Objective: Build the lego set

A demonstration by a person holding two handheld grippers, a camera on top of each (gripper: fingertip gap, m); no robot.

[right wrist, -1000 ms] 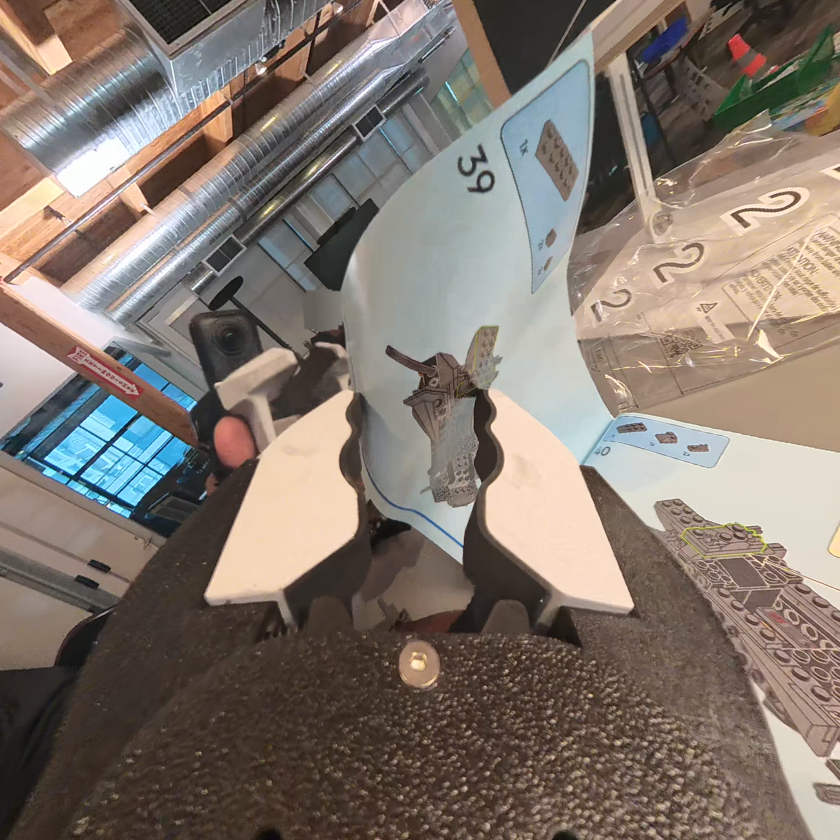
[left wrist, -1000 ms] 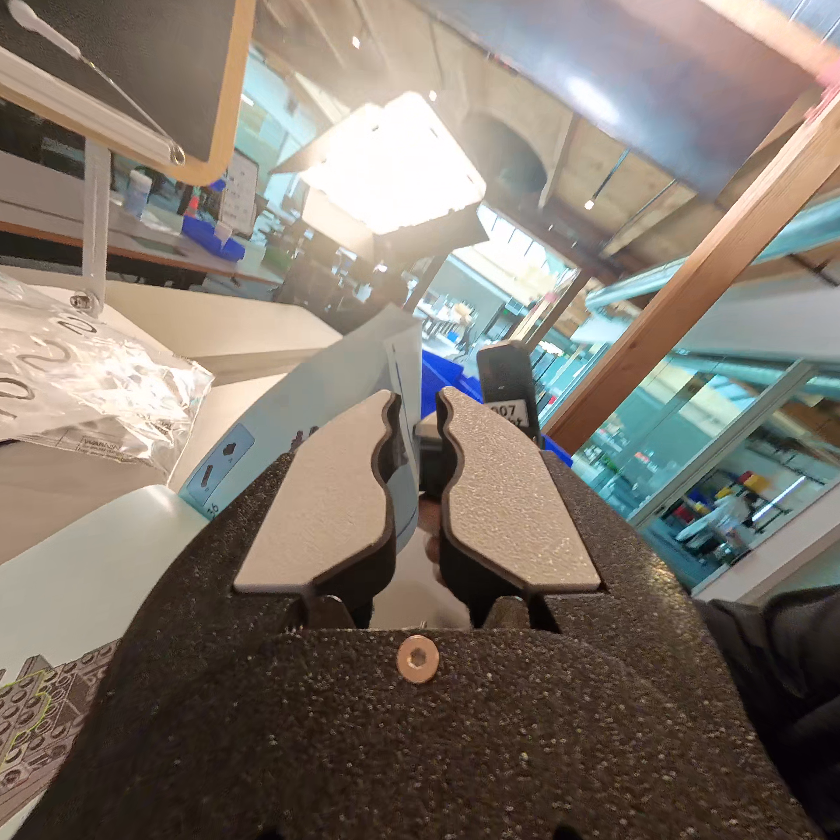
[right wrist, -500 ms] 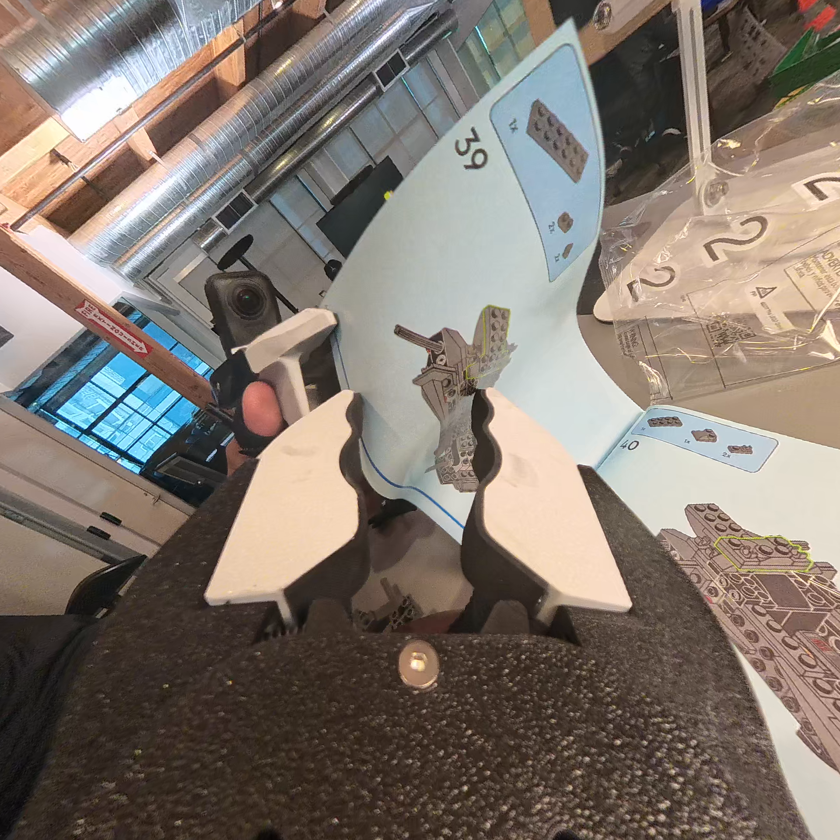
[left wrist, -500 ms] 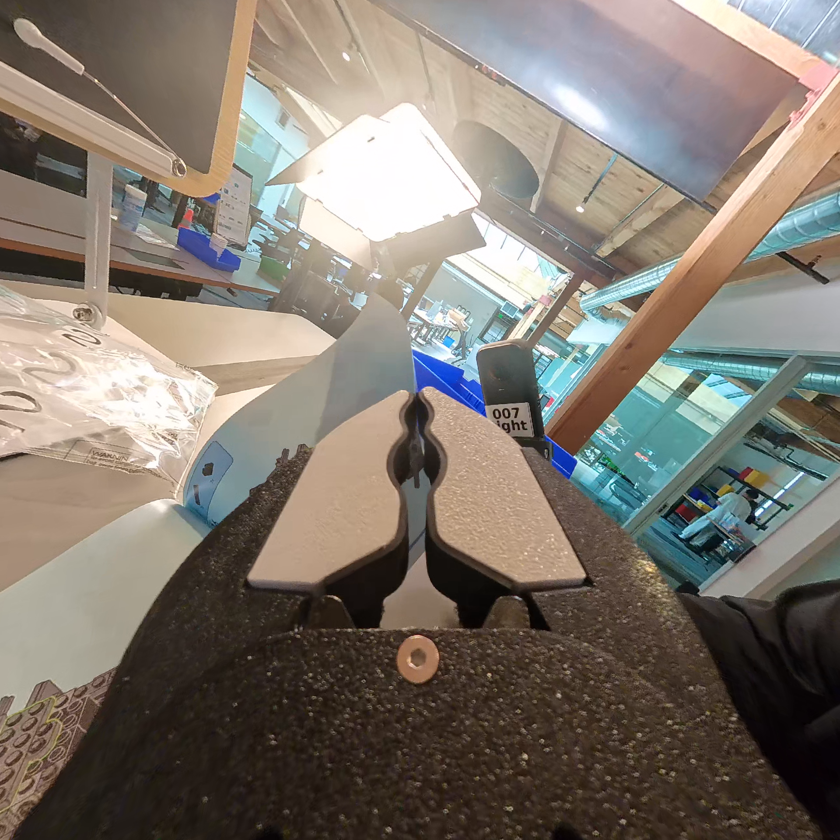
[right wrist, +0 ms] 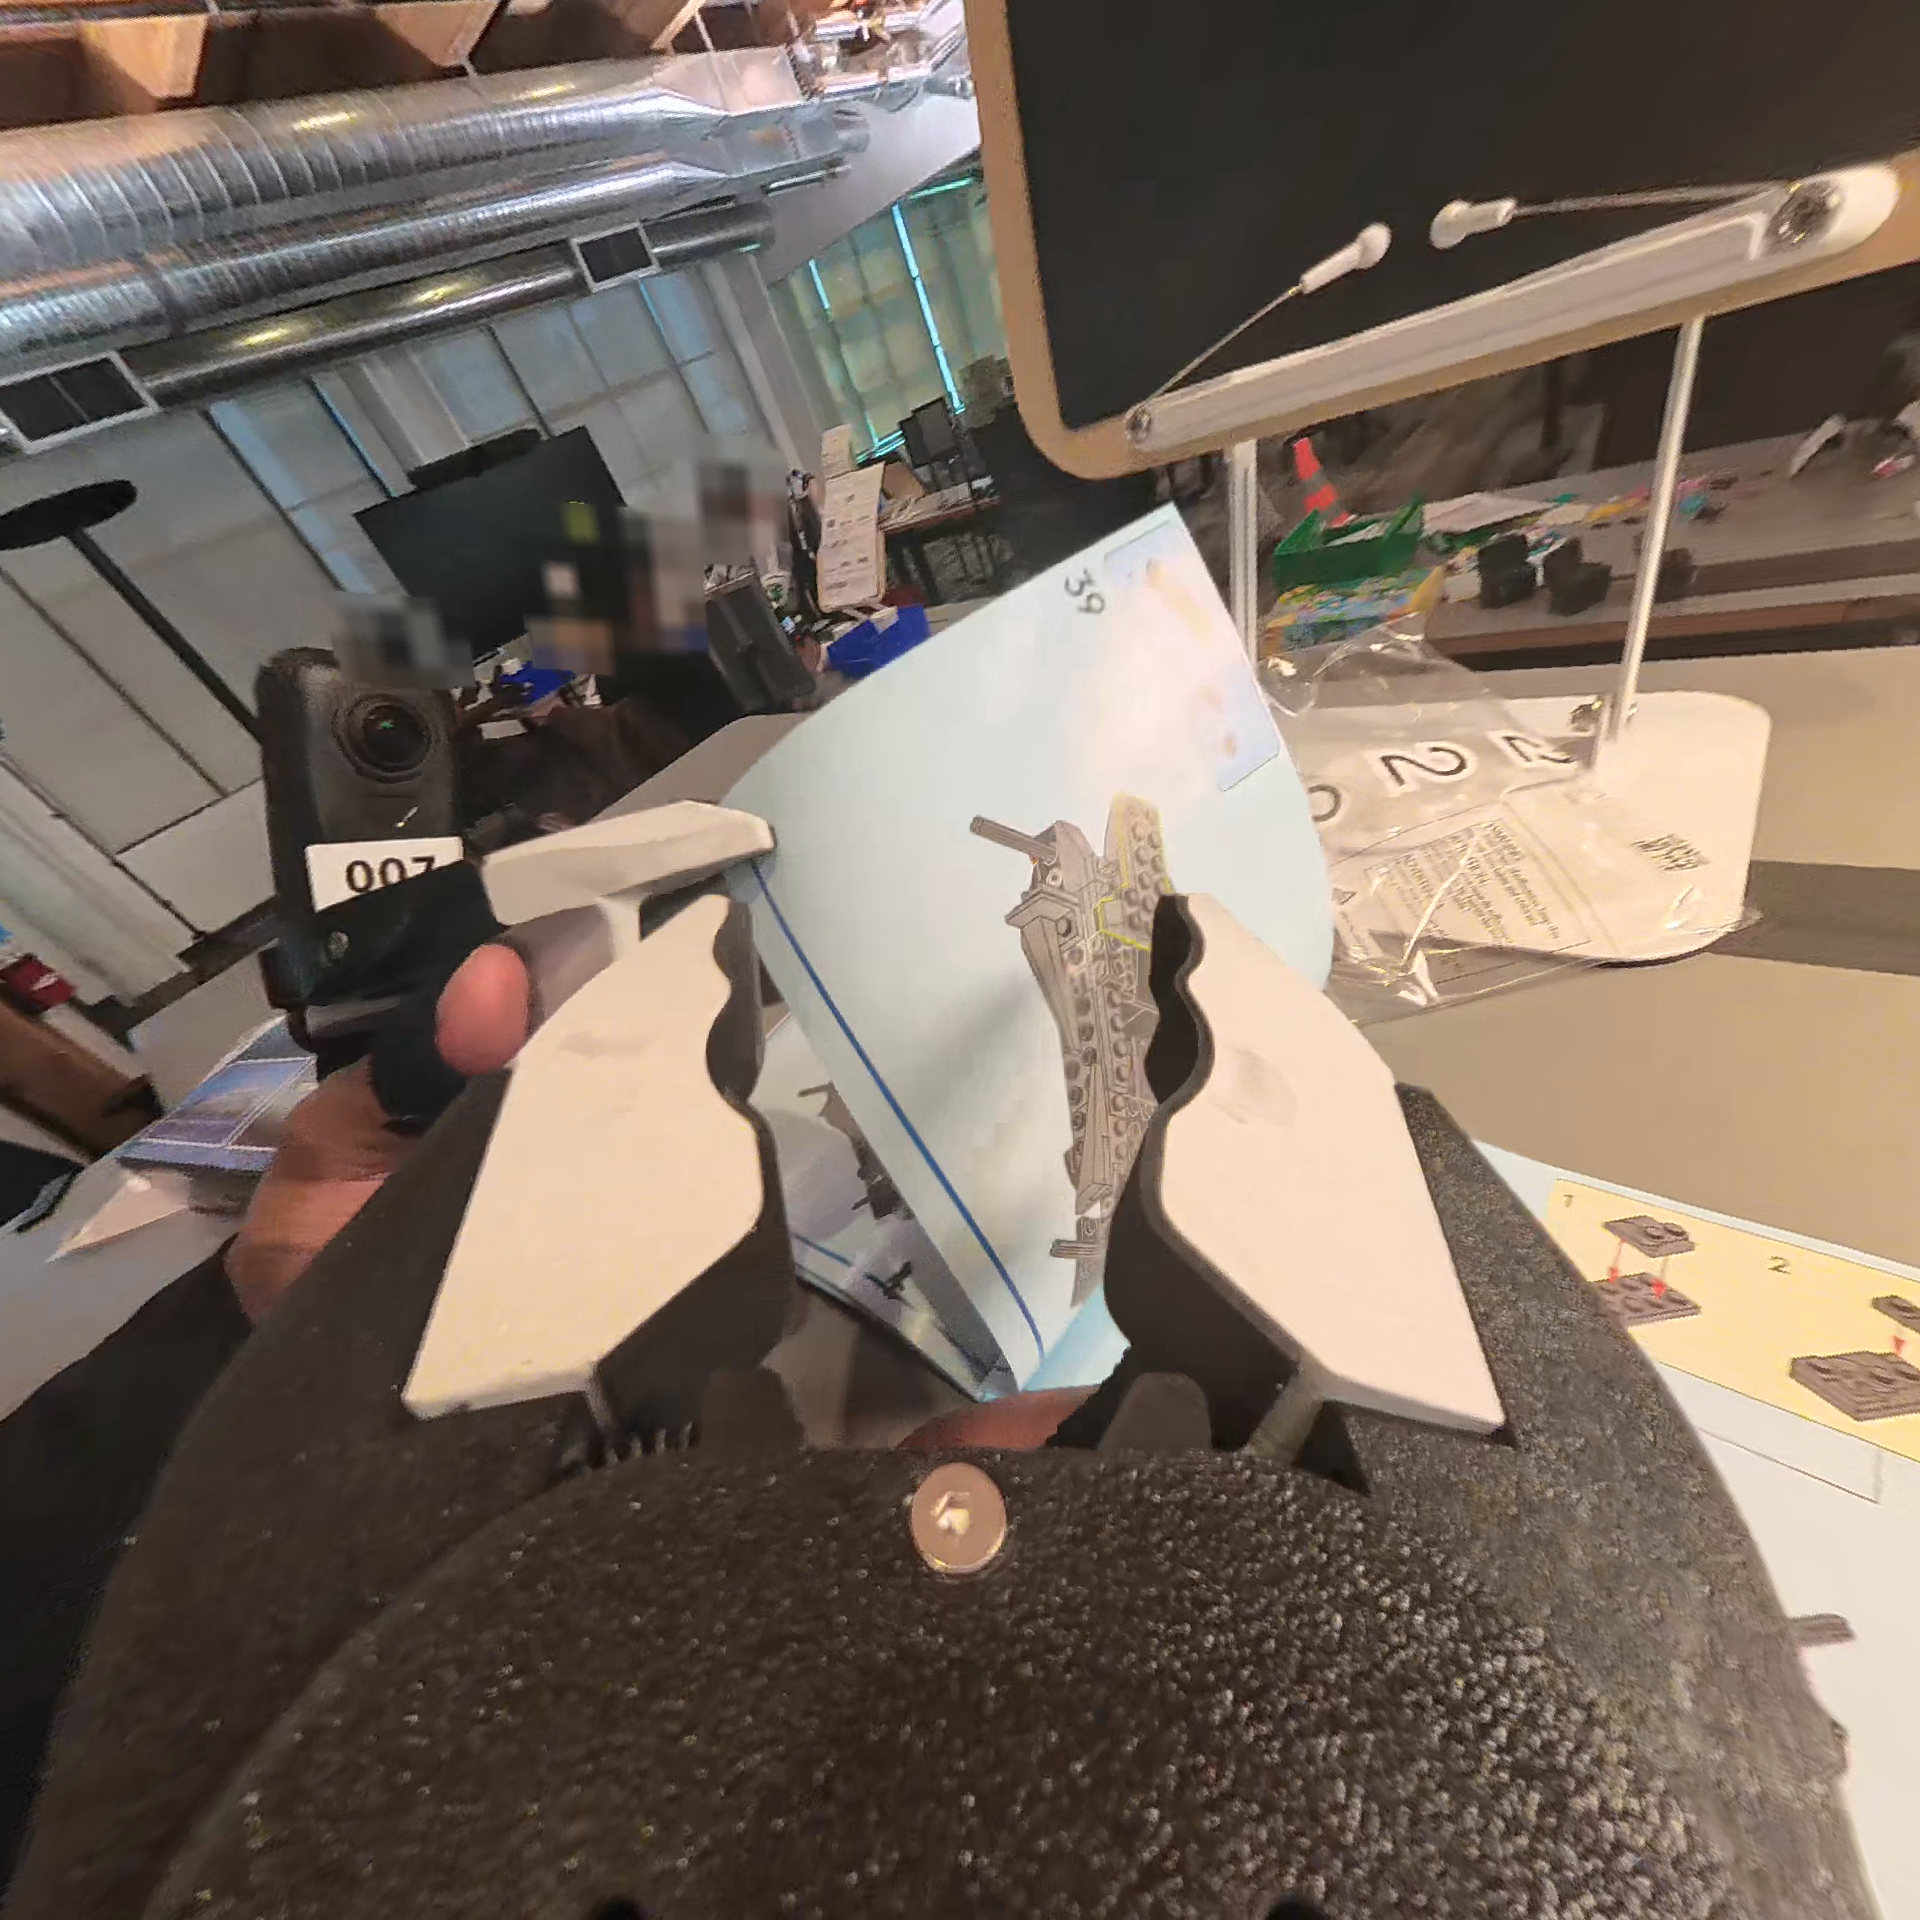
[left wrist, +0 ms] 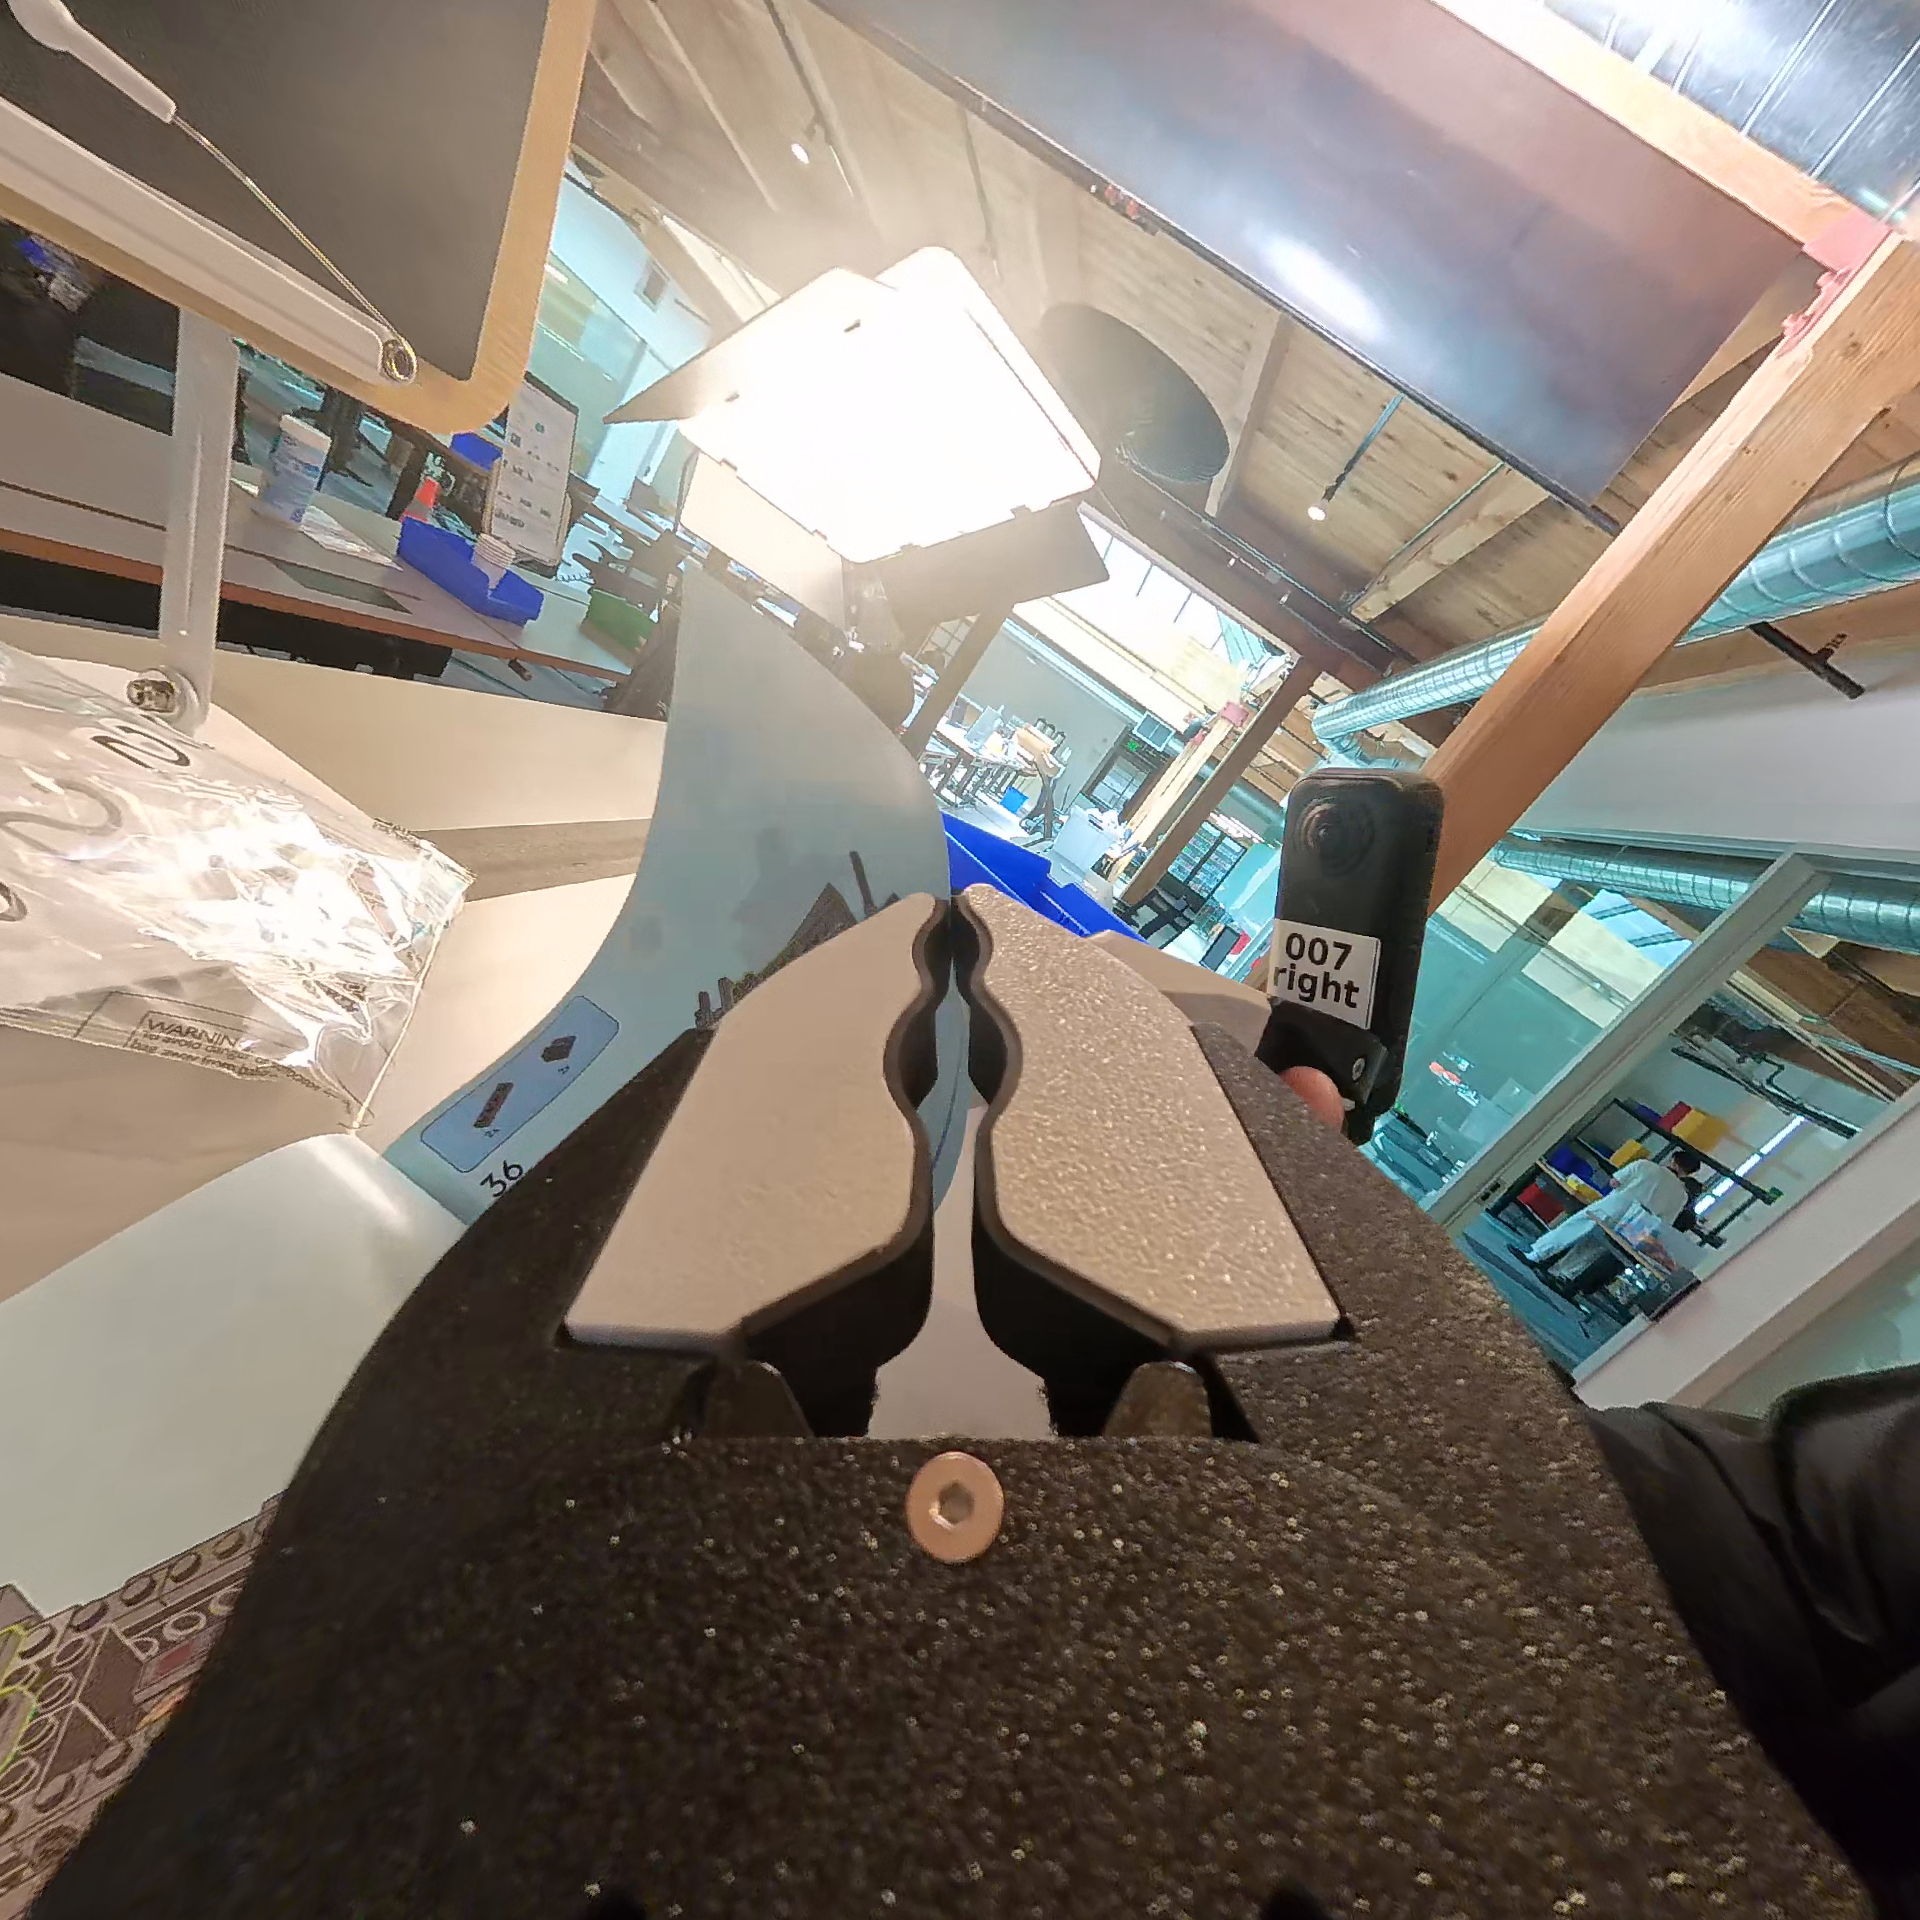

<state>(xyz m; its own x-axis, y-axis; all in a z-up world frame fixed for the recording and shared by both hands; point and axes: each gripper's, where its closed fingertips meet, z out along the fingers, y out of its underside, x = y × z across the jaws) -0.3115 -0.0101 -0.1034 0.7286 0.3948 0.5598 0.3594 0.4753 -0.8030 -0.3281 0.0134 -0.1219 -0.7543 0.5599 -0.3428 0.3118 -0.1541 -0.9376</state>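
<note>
A large square studio light panel (left wrist: 883, 405) is blazing in the left wrist view, blowing out to near white and spilling a hazy flare across the timber ceiling around it. Daylight is also streaming in through the tall glass walls (left wrist: 1704, 1039) at the right. The curled pale-blue paper page (left wrist: 769, 883) is standing backlit there, its near face looking grey and shaded. The right wrist view is looking evenly lit but softer, with motion blur smearing the page's upper corner (right wrist: 1174, 644). Clear crinkled plastic bags (right wrist: 1475, 842) are glinting. Wide-angle distortion is bending straight lines near the edges of both views.
</note>
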